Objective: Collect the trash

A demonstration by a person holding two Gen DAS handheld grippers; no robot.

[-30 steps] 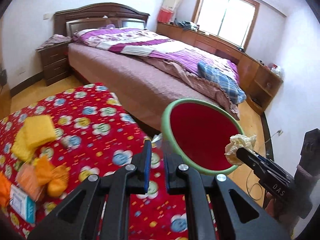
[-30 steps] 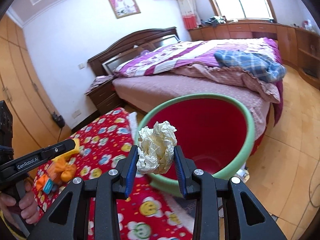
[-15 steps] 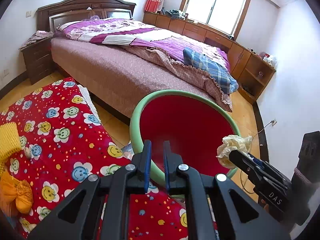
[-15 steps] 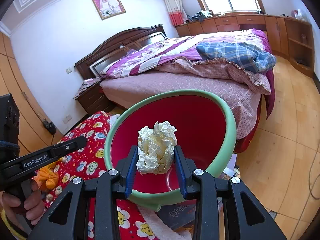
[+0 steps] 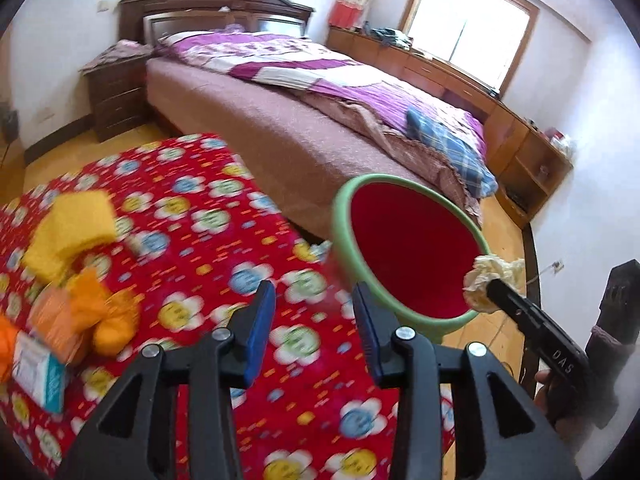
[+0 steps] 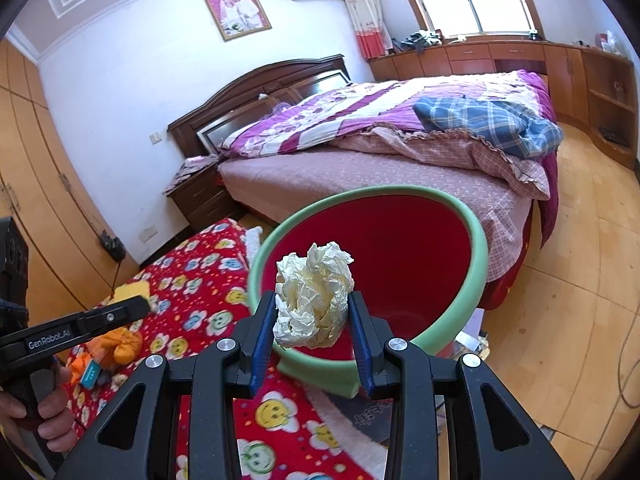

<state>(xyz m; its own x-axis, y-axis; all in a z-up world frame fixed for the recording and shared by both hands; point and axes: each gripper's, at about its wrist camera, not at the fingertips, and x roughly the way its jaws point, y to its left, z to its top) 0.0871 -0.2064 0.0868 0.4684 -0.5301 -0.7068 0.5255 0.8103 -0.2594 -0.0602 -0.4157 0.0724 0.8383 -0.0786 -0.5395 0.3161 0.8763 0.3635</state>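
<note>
My right gripper is shut on a crumpled cream paper ball and holds it over the near rim of a green basin with a red inside. In the left wrist view the same ball hangs at the basin's right edge. My left gripper hovers above the red flowered cloth; its jaws are opening and nothing is between them. On the cloth to its left lie a yellow sponge, orange wrappers and a small white and teal packet.
A bed with a purple quilt and a blue checked cloth stands behind the basin. A dark nightstand sits at its head. Wooden cabinets run under the window. A cable lies on the wood floor.
My left gripper swung back left over the cloth and its jaws have parted from shut. The right gripper still holds the paper ball over the basin, little moved.
</note>
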